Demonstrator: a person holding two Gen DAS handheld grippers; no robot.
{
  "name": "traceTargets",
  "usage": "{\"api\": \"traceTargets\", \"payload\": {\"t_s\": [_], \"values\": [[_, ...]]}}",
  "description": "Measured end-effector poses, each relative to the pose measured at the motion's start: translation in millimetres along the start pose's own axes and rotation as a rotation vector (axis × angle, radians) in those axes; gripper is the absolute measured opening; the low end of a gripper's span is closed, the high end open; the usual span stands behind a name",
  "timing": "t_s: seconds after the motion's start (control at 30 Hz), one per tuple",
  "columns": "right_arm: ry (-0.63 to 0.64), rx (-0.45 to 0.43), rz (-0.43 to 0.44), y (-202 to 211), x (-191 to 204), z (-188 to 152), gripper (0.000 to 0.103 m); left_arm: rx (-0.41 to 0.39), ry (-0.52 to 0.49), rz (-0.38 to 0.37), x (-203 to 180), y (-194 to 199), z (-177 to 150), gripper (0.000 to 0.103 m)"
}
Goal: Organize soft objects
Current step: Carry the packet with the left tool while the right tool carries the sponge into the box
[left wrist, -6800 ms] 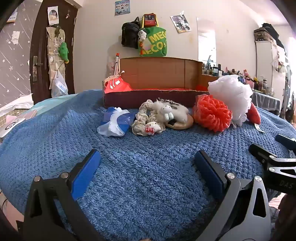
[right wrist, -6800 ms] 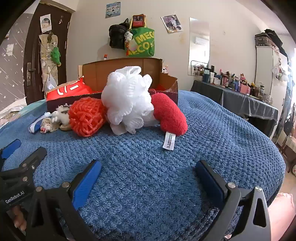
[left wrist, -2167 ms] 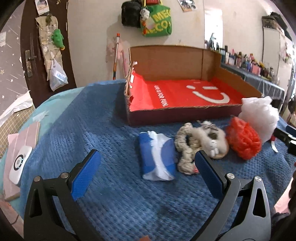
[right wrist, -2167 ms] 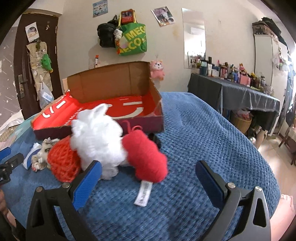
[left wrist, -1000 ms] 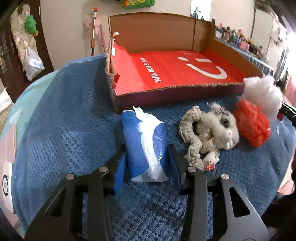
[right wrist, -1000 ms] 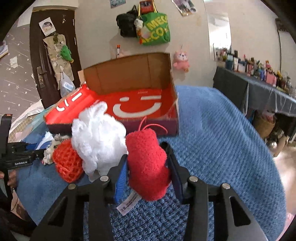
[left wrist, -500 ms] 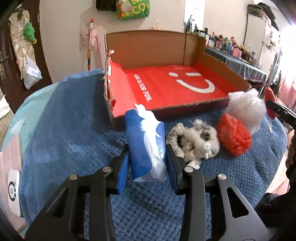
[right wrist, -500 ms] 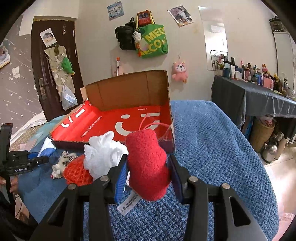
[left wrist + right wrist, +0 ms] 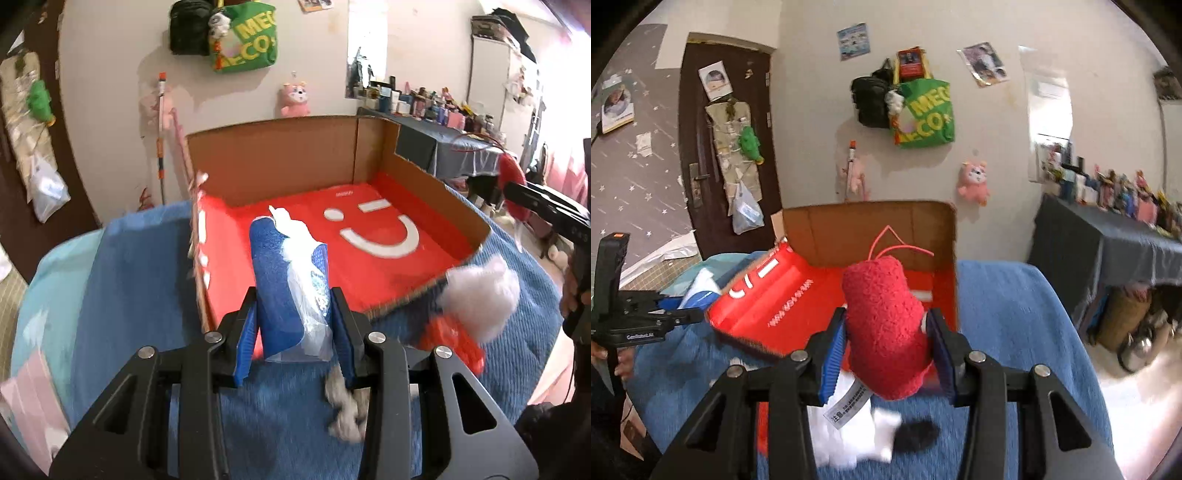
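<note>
Both grippers have risen off the blue blanket (image 9: 129, 295) toward the red-lined cardboard box (image 9: 369, 236), the left gripper (image 9: 295, 332) clenched on the blue-and-white cloth roll (image 9: 280, 288), the right gripper (image 9: 886, 350) clenched on the red plush (image 9: 886, 325); either soft piece could squeeze free and drop short.

bedroom: blanket (image 9: 129, 295), cluttered dresser (image 9: 1108, 236)

1. The right gripper (image 9: 886, 343) clamps a red fuzzy plush (image 9: 886, 328) between its blue pads; a white care tag (image 9: 847, 404) hangs below.
2. Behind the plush sits an open cardboard box (image 9: 871, 229) with a red printed lining, resting on a blue knitted blanket (image 9: 1008, 317).
3. A white mesh pouf (image 9: 846, 439) lies beneath the gripper, blurred.
4. At far left, the left gripper (image 9: 683, 314) holds a blue-and-white item (image 9: 701, 291).
5. A green tote bag (image 9: 925, 114) and a pink plush toy (image 9: 974, 181) hang on the wall.
</note>
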State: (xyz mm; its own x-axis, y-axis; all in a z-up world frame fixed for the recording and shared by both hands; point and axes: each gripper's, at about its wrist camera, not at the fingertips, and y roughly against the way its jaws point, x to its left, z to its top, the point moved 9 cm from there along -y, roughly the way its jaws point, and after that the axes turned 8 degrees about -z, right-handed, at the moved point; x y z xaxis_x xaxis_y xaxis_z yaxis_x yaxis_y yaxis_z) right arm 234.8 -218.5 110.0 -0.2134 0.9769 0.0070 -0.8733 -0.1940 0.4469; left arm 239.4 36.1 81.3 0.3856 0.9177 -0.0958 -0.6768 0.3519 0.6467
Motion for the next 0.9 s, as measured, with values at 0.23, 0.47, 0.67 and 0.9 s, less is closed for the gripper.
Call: {"api": "traceTargets", "payload": {"t_s": [0.23, 0.47, 0.67, 0.9], "values": [[0.109, 0.081, 0.024, -71, 21, 40, 0.046, 0.106, -0.001, 0.008, 20, -65, 42, 0.035], [0.212, 0.276, -0.024, -162, 32, 42, 0.046, 0.244, 0.038, 0.015, 42, -133, 54, 0.035], [0.26, 0.463, -0.077, -222, 30, 24, 0.046, 0.338, 0.073, 0.049, 63, -174, 54, 0.035], [0.324, 0.631, -0.14, -263, 26, 3, 0.046, 0.417, 0.111, 0.081, 79, -193, 46, 0.035]]}}
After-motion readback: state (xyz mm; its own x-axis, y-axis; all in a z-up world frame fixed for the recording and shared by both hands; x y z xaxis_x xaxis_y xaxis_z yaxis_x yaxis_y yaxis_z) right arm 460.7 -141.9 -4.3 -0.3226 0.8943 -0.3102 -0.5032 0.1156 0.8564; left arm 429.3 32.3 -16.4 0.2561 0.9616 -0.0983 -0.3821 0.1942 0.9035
